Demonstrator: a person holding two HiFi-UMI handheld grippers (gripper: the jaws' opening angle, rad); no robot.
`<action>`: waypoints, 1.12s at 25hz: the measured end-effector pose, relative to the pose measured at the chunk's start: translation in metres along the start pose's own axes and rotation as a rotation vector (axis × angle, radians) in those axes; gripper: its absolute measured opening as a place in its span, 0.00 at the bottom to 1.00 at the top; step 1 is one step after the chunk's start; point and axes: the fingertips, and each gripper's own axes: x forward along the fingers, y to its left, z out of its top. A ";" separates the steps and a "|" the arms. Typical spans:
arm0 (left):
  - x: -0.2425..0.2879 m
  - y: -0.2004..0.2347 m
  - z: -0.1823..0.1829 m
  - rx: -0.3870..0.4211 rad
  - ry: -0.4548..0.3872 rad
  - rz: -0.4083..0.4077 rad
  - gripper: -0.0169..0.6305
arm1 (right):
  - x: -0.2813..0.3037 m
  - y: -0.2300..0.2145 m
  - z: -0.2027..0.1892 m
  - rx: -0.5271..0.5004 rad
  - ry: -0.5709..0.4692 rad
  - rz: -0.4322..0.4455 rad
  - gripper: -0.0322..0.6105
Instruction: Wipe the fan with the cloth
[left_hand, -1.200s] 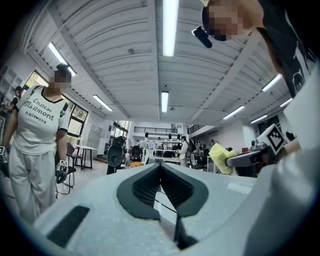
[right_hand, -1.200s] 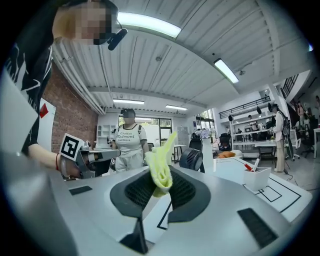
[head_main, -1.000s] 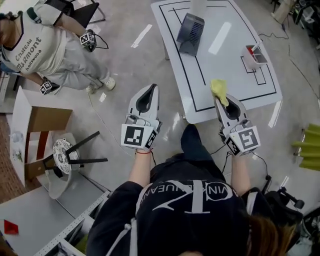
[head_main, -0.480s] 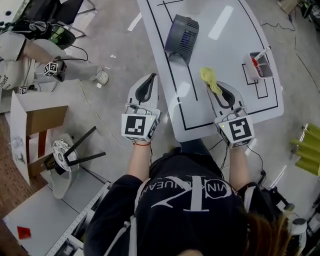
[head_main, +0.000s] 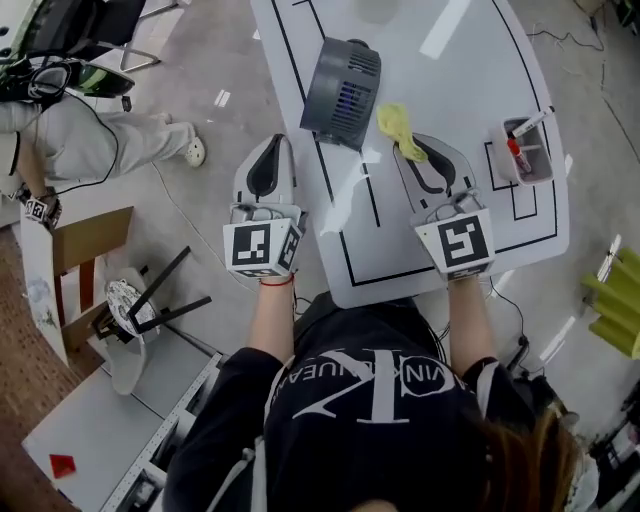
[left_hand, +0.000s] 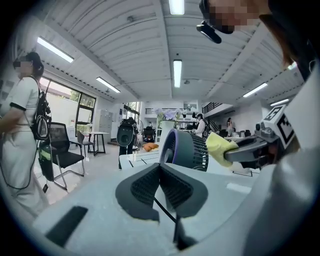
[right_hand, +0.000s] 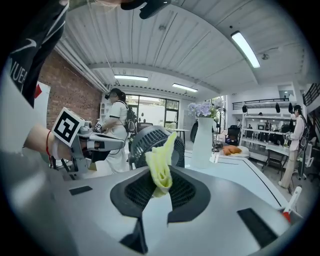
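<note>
The dark grey fan (head_main: 342, 80) stands on the white table (head_main: 470, 230), toward its far left; its grille also shows in the right gripper view (right_hand: 150, 141) and the left gripper view (left_hand: 187, 150). My right gripper (head_main: 408, 146) is shut on a yellow cloth (head_main: 396, 127), which hangs just right of the fan without clearly touching it. The cloth (right_hand: 161, 167) sticks up between the jaws. My left gripper (head_main: 273, 146) is shut on nothing, level with the fan's near left side, at the table's left edge. Its closed tips (left_hand: 160, 167) point at the fan.
A clear box with a red pen (head_main: 522, 150) sits at the table's right. A white vase (right_hand: 202, 142) stands behind the fan. On the floor to the left are a person (head_main: 60, 120), a cardboard box (head_main: 85, 240) and a tipped stool (head_main: 135, 310).
I have come closer to the table. Both grippers moved forward toward the fan, the right one carrying the cloth up beside it. The person at left moved away.
</note>
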 end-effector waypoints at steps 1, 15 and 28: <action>0.002 0.001 0.000 0.012 0.006 0.001 0.02 | 0.005 -0.001 0.001 -0.010 0.003 0.006 0.14; 0.026 0.012 -0.012 0.022 0.053 0.045 0.02 | 0.070 -0.050 0.001 -0.211 0.055 -0.009 0.14; 0.021 0.017 -0.024 0.032 0.098 0.062 0.02 | 0.099 -0.029 -0.042 -0.209 0.146 0.140 0.14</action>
